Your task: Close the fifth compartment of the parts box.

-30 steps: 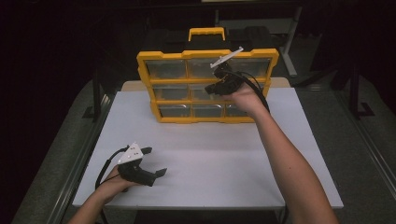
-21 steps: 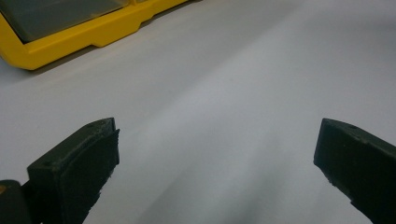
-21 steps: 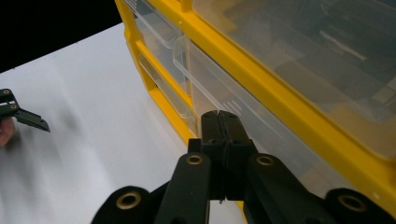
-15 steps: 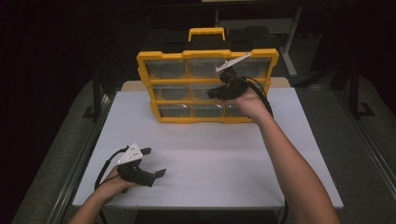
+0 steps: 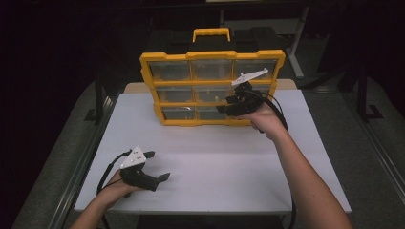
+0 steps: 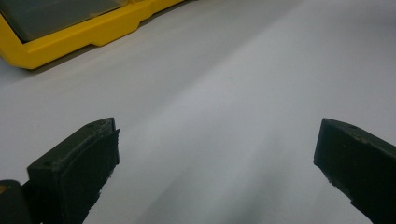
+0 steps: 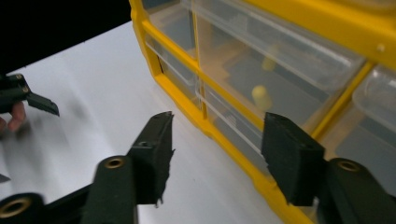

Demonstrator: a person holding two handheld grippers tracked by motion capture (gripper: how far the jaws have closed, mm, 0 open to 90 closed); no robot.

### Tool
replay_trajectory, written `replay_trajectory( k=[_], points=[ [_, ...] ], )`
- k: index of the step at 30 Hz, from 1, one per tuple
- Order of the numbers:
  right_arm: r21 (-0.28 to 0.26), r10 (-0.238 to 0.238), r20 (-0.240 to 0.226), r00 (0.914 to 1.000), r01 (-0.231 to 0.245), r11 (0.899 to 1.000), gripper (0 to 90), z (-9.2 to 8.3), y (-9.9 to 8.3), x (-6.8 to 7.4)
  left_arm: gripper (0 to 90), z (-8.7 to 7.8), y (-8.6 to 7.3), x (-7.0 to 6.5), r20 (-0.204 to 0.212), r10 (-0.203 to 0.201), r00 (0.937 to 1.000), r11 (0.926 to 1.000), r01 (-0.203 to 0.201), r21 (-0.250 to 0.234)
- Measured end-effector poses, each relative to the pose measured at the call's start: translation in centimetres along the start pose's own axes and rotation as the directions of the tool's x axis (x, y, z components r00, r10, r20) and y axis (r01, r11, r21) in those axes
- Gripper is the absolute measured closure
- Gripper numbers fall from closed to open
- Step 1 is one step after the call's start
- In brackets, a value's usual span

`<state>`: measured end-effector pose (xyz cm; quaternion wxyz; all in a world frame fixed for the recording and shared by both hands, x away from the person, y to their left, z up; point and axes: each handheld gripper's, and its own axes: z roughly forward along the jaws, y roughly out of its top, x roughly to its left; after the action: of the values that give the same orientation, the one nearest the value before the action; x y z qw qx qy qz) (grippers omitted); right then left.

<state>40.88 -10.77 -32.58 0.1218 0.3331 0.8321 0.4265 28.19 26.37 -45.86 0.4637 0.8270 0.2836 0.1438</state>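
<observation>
- Facing the yellow drawer cabinet (image 5: 212, 88), the right claw (image 5: 228, 104) sits directly in front of its lower-right drawers, with its tips close to the cabinet face.
- Right claw state: the jaws have just been opening and now stand partly spread. Nothing lies between them and neither pad presses on anything.
- In the right gripper view, the right claw (image 7: 215, 154) frames the lower drawer (image 7: 233, 128) and the yellow frame rail below it. The drawer front lies just ahead of the pads and slightly above them, apart from both.
- Governing relation: the long axis of the drawer front runs across the line of the claw, from one jaw toward the other, so the jaws straddle its width and not its height. Judged from this, a grip on the drawer's lip would call for the claw to turn or to rise to the edge before advancing.
- A small pale yellow item (image 7: 261, 97) rests inside the drawer above, behind the clear front and beyond the right-hand jaw.
- Left claw (image 5: 157, 167) state: spread wide and empty, resting low over the white table (image 5: 229, 162), well apart from the cabinet.
- In the left gripper view, the left claw (image 6: 215, 163) points across bare table, with the cabinet base (image 6: 84, 32) far ahead and off to its left.
- Nearer hand: the right hand (image 5: 265, 121) is next to the cabinet, so the coming move on a drawer most likely falls to it.
</observation>
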Motion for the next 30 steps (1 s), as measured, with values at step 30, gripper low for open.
replay_trajectory(
  k=[30],
  points=[
    [0.015, -0.002, 0.015, 0.9999, 0.001, 1.000, 1.8, 0.2, -9.7, 2.0, 0.0, 0.1, 0.0, -0.2, 0.011, 0.007, 0.9999, 1.0000, -0.007, 0.004]
  ],
)
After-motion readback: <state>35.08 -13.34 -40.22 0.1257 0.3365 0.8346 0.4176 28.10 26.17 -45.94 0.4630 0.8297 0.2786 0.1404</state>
